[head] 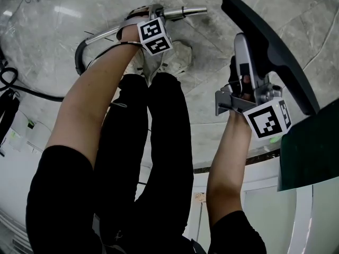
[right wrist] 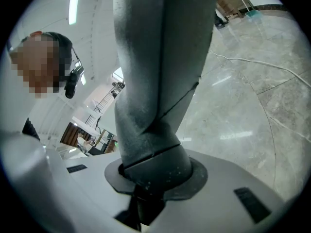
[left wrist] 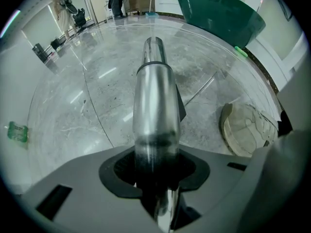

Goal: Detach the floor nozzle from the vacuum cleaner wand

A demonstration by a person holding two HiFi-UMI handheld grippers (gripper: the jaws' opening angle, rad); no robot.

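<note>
The shiny metal wand [head: 186,11] lies along the marble floor at the top of the head view, its right end bare. My left gripper [head: 154,10] stands over it, pointing down. In the left gripper view the wand [left wrist: 155,106] runs through the round notch of the left gripper [left wrist: 158,178], with dark gaps at its sides, so the jaws stand open around it. The dark floor nozzle [head: 275,57] hangs apart from the wand at the right. My right gripper [head: 241,62] is shut on its neck. The nozzle [right wrist: 155,57] fills the right gripper [right wrist: 153,178].
A pale shoe [left wrist: 248,130] rests on the floor just right of the wand, also seen as the shoe [head: 177,57] below it. A dark green object [head: 312,147] stands at the right. A black cable [head: 21,89] curls at the left.
</note>
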